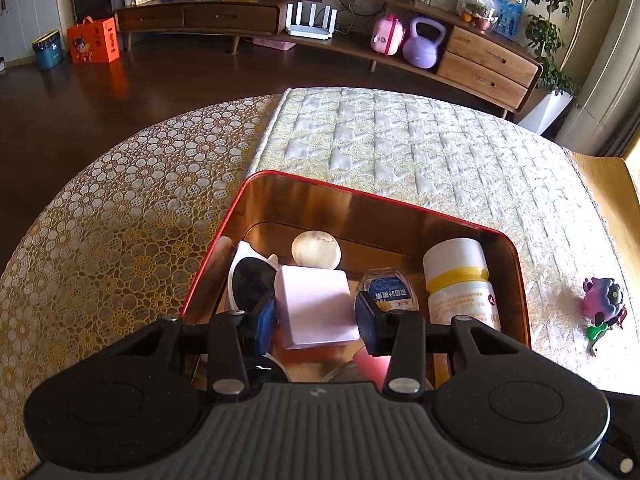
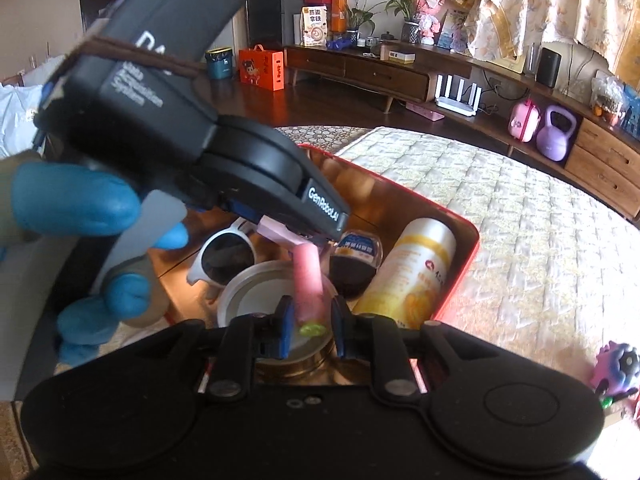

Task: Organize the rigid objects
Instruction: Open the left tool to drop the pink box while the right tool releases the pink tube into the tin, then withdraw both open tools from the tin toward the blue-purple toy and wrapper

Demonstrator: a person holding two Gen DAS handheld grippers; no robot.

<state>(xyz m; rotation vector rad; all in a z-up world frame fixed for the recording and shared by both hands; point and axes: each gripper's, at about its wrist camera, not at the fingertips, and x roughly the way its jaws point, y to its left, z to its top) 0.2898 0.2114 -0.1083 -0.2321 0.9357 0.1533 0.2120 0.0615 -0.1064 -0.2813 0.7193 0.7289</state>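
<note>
tin: red tin (image 1: 520, 264), gold inside, sits on the quilted mat (image 1: 400, 140); nearly full.
contents: sunglasses (image 1: 250, 280) at 9 o'clock, pink block (image 1: 318, 306) centre, pale round ball (image 1: 316, 249) at 12, small clear jar (image 1: 387, 290) right of centre, white-and-yellow bottle (image 1: 460, 280) at 3.
left gripper: left gripper (image 1: 316, 322) is inside the tin, fingers spread either side of the pink block; whether the pads touch it, can't tell.
right gripper: right gripper (image 2: 308, 326) has fingers flanking a pink tube (image 2: 308, 284) over a round lid (image 2: 260, 296). Narrow gap shows on both sides, so can't tell if it's actually pinching.
stray item: purple toy (image 1: 602, 300) is outside the tin at 3 o'clock, on the mat.
step, my read: seating the pink tube into the tin.
how to do it well: lower the tube flat into the gap between sunglasses and jar, don't wedge it on the lid. Back the left gripper out first; both tools are crowding the same slot.
risk: tube rolls off the lid and knocks over the jar.
</note>
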